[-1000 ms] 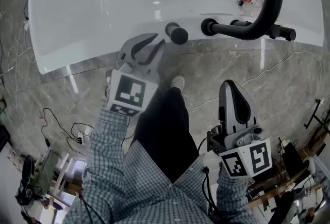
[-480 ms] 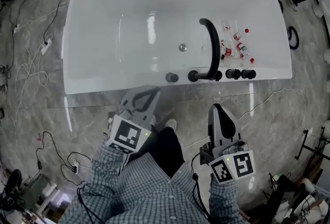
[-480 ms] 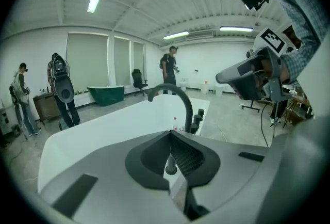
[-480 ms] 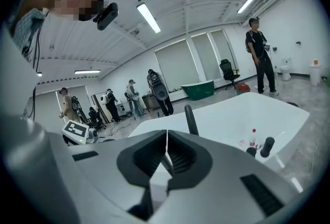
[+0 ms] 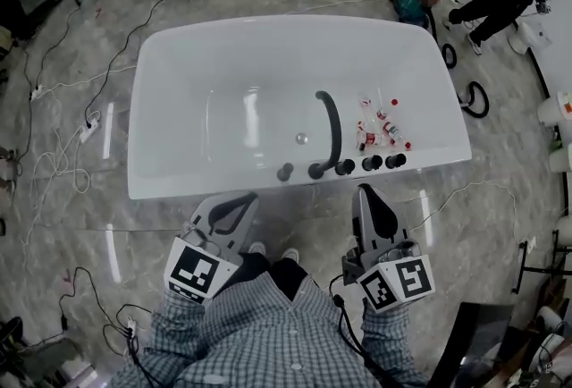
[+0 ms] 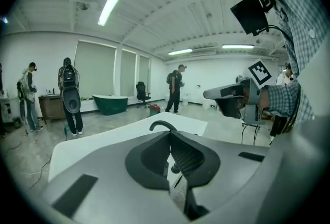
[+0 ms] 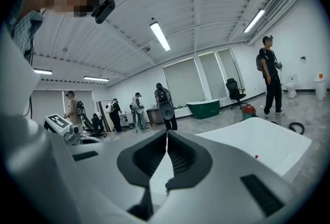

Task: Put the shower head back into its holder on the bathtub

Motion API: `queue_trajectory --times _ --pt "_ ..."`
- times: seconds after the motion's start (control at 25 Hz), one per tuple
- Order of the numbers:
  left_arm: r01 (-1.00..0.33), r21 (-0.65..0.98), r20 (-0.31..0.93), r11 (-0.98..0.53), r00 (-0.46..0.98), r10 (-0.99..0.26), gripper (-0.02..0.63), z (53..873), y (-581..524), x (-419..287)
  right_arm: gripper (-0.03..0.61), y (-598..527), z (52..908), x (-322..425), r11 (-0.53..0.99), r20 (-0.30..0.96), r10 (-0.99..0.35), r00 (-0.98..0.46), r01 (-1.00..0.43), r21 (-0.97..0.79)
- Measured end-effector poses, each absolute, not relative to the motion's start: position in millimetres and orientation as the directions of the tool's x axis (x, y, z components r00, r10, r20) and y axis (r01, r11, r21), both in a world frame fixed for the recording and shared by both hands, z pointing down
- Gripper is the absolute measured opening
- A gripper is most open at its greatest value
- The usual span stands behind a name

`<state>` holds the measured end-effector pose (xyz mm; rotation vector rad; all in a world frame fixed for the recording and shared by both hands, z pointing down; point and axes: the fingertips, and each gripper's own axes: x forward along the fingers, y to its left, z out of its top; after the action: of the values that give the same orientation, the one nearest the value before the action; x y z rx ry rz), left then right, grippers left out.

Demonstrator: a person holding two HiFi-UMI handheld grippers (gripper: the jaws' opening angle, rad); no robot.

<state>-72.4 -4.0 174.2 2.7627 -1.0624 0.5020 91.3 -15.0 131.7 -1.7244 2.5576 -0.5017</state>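
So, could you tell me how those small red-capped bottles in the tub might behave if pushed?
The bottles look small and clear, so probably light. Several seem to lie on their sides, so would likely roll. The bathtub looks glossy, so they may slide.

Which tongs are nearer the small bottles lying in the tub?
Right. The right tongs hover outside the bathtub rim, roughly in line with the bottles; the left tongs hover further along, past the faucet.

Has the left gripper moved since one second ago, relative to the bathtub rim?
Yes. The left gripper has drawn back from the bathtub rim, downward in the head view: its tips were beside the black knob, now they are over the floor.
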Motion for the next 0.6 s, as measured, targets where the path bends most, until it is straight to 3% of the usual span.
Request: queue_trajectory --times 0.32,0.6 --pt "-0.709 0.054 0.311 -0.703 0.681 -0.663 0.011 139 21 -87 0.018 8 92 79 0.409 0.094 -0.894 -0.437 -0.884 -0.227" --pt "-0.658 0.067 0.278 -0.75 0.734 -0.619 0.011 117 30 -75 0.018 11 73 70 0.427 0.055 -0.894 -0.444 -0.883 -0.197"
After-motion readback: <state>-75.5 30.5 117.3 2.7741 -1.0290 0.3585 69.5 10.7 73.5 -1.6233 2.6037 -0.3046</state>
